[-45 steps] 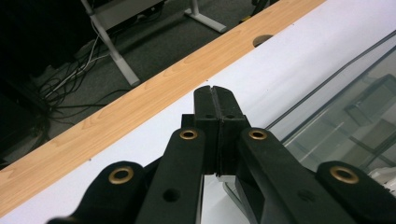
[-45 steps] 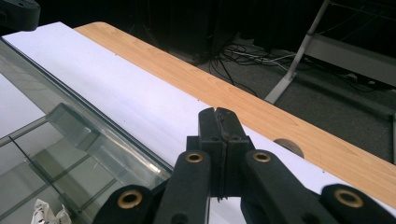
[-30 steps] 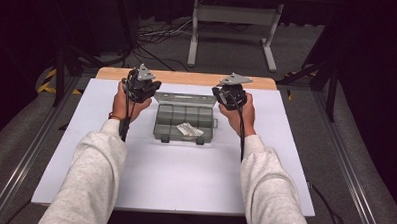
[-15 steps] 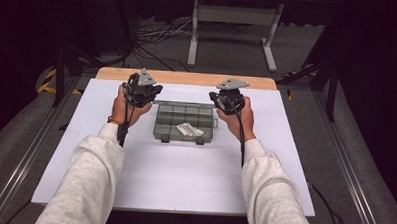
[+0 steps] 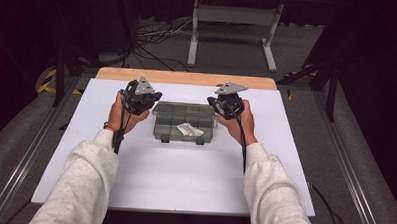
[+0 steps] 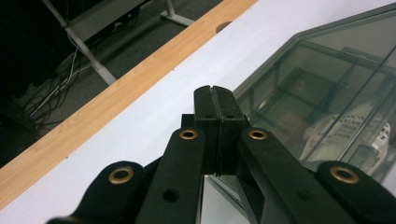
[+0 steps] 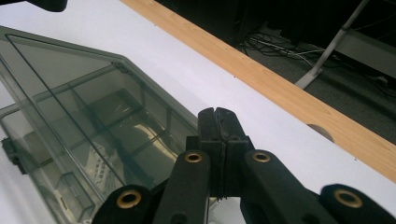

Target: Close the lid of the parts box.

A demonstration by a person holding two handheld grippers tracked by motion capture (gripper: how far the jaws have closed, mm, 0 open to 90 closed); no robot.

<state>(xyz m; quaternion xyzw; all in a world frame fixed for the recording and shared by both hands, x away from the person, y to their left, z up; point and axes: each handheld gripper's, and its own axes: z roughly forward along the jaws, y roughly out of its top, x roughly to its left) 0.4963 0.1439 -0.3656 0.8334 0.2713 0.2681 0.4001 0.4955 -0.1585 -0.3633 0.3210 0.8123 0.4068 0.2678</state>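
A clear plastic compartment box [image 5: 183, 120] sits lid-down near the middle of the white counter [image 5: 184, 186], a small white packet [image 5: 187, 130] inside it. The left claw [image 6: 215, 100] and the right claw [image 7: 217, 122] flank its two ends, each with jaws pressed together and pinching nothing. The risk, as I judge it, is a shove: closed tips pushed against the smooth walls could skate the light box across the counter or tip it, spilling the packet once the lid opens.
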